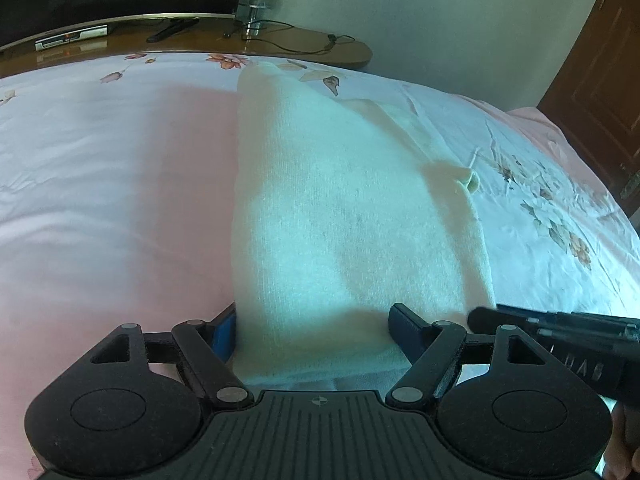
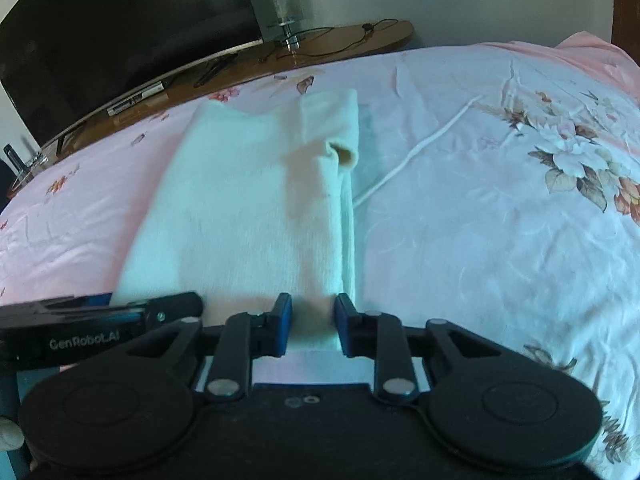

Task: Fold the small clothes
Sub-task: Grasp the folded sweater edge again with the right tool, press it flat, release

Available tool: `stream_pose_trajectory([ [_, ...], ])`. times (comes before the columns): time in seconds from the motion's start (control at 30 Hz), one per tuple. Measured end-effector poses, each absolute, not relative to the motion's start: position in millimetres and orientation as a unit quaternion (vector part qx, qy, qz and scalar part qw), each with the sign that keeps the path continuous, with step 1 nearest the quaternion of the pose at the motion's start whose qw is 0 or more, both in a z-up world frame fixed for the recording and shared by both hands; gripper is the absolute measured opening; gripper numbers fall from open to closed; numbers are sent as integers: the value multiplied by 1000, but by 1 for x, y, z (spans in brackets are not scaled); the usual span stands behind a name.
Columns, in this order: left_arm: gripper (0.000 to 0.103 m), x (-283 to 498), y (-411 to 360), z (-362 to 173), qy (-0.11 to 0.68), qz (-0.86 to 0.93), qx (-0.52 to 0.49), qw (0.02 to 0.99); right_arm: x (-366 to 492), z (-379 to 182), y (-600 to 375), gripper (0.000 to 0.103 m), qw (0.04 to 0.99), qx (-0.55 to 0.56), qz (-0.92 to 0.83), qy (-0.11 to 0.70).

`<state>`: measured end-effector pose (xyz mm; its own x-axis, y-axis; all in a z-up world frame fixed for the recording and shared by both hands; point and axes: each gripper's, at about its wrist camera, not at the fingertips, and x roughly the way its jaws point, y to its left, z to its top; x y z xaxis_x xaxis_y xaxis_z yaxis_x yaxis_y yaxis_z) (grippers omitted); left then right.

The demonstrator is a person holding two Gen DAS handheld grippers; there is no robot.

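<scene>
— What's happening nearest the cameras?
— The left gripper (image 1: 314, 330) is straddling the cream knitted garment's (image 1: 340, 208) near hem, fingers spread wide; the right gripper (image 2: 313, 325) is closing narrowly on its folded edge, though actual contact is unclear.
— And beyond?
— The garment is lying lengthwise across the pink floral bedspread (image 2: 500, 208), looking soft, light and floppy: best pinched at hem corners.

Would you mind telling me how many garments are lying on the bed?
1: a cream knit garment lies lengthwise mid-bed, near edge between both hand-held grippers. Others may be hidden outside view.
</scene>
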<state>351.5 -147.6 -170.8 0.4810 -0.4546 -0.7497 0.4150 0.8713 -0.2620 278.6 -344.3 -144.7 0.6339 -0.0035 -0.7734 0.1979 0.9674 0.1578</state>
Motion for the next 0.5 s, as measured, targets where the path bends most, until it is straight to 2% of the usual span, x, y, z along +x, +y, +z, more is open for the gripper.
stream_pose_trajectory([
  [0.1, 77, 352, -148, -170, 443, -253, -21, 860, 279, -147, -342, 20, 899, 88, -64, 424],
  [0.17, 77, 352, -147, -171, 443, -253, -21, 860, 278, -147, -347, 27, 899, 96, -74, 422],
  [0.27, 77, 352, -149, -171, 442, -250, -19, 861, 277, -149, -347, 21, 897, 101, -63, 427],
  [0.33, 77, 351, -149, -171, 441, -249, -18, 862, 277, -148, -343, 10, 899, 91, -62, 424],
  [0.5, 77, 351, -150, -166, 446, -257, -32, 857, 272, -138, -339, 7, 910, 60, -71, 404],
])
